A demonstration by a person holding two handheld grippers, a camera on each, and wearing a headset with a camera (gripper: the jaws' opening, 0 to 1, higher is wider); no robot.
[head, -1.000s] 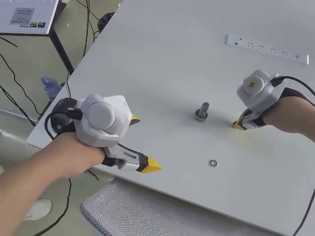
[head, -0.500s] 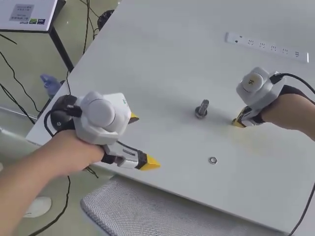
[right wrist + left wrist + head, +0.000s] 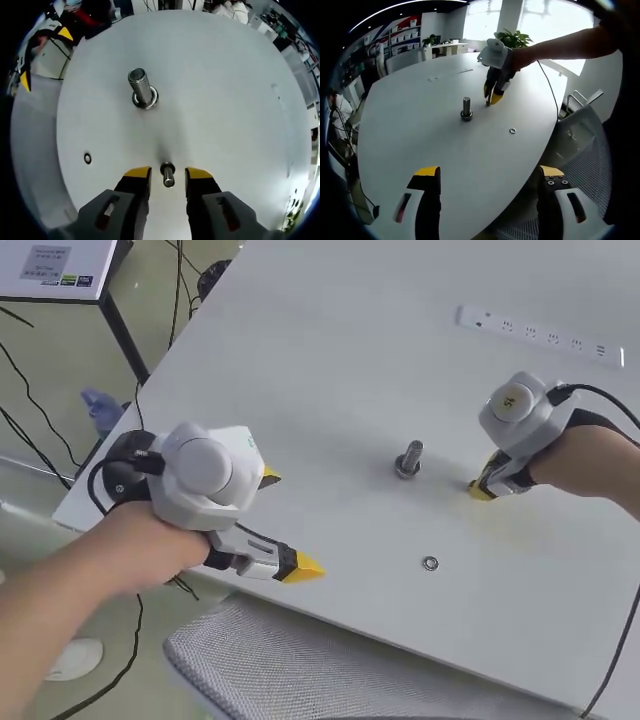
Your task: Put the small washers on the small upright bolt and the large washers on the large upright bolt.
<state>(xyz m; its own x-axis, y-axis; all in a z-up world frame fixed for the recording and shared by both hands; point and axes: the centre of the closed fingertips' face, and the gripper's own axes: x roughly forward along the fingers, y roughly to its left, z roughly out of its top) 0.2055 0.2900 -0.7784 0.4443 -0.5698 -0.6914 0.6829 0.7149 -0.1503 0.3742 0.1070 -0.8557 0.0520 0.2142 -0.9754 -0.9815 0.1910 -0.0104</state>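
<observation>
right gripper (image 3: 168,171): released, jaws astride small bolt (image 3: 167,177).
left gripper (image 3: 489,172): released, empty, above desk (image 3: 420,125) edge.
large bolt (image 3: 141,89): ahead of right gripper.
washer (image 3: 87,158): loose, ahead-left of it.

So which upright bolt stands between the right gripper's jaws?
The small bolt, short and thin, between the yellow tips of the right gripper; the large bolt stands apart, farther ahead.

The table (image 3: 330,370) is plain white. The large bolt (image 3: 409,459), small bolt (image 3: 167,173) and washer (image 3: 430,563) are silvery. The left gripper (image 3: 290,523) and right gripper (image 3: 483,488) are white-bodied with yellow-tipped jaws. The chair mesh (image 3: 300,670) is grey.
</observation>
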